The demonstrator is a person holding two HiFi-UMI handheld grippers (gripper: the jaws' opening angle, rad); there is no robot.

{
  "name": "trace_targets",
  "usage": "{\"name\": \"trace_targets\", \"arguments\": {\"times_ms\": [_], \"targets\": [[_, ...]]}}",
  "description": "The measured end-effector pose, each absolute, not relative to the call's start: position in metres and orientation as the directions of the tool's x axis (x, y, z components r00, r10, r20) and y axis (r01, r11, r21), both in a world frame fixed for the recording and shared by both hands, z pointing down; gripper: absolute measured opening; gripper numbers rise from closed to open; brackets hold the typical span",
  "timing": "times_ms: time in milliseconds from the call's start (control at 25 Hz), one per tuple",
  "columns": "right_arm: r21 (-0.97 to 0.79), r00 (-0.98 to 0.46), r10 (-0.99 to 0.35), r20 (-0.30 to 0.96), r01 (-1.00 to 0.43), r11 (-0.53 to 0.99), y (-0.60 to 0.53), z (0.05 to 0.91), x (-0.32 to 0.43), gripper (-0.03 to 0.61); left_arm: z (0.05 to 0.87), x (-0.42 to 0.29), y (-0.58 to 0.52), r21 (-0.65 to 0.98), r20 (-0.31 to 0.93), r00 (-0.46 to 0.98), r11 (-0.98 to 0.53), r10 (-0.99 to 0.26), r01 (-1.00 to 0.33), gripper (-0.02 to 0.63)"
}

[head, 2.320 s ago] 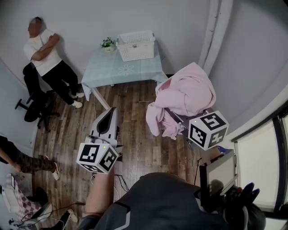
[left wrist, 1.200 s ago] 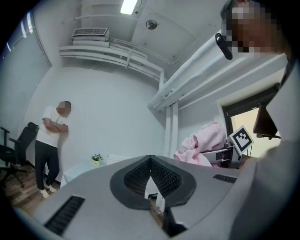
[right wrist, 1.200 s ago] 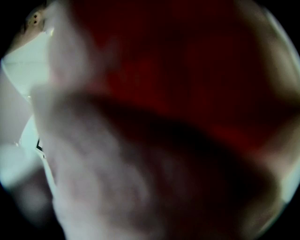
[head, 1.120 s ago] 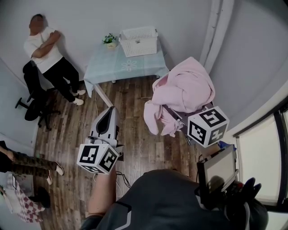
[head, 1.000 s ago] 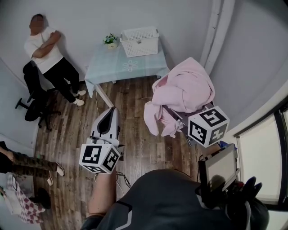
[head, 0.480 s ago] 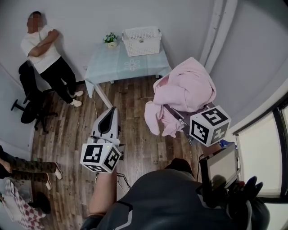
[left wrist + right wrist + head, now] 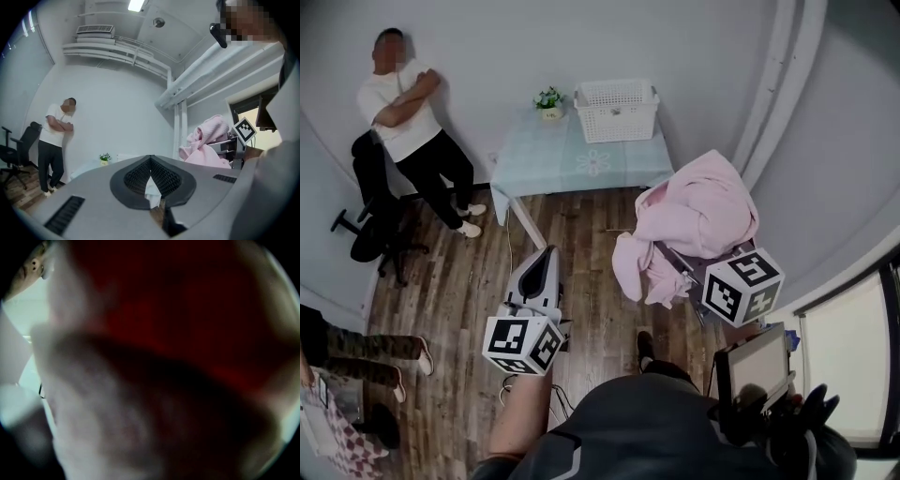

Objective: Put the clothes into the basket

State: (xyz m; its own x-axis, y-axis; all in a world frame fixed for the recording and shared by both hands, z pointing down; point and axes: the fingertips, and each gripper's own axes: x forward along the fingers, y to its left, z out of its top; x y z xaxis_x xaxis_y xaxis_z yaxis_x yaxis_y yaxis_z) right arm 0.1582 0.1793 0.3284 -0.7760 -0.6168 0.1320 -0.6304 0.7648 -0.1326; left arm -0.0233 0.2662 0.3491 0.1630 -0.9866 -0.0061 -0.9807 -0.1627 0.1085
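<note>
One table (image 7: 581, 173) under a pale blue cloth stands against the far wall, the largest item logged. Two people in view besides the wearer: one person (image 7: 403, 117) in a white top leaning on the wall with arms crossed, and one pair of legs (image 7: 366, 347) at the left edge. One bundle of pink clothes (image 7: 703, 211) hangs above the wood floor, well apart from the table. The right gripper (image 7: 677, 259) is holding it, jaws buried in the fabric, and in the right gripper view we see only blurred cloth. One black office chair (image 7: 370, 239) beside the standing person. One white slatted basket (image 7: 617, 117) on the table's far edge. The left gripper (image 7: 549, 253) points toward the table with its jaws together at the tips, gripping nothing. Two marker cubes (image 7: 523, 344), each showing black-and-white square patterns. One small potted plant (image 7: 548, 98) just beside the basket
</note>
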Motion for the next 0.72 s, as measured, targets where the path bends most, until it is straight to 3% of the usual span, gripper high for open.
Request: {"name": "trace_targets", "arguments": {"times_ms": [720], "targets": [[-0.164,-0.841,-0.534,0.089,-0.541,0.825,-0.004,0.322,0.146,0.362,0.326,-0.040,0.086,0.079,-0.001,0.075,-0.075,-0.997,-0.994,0.009]]}}
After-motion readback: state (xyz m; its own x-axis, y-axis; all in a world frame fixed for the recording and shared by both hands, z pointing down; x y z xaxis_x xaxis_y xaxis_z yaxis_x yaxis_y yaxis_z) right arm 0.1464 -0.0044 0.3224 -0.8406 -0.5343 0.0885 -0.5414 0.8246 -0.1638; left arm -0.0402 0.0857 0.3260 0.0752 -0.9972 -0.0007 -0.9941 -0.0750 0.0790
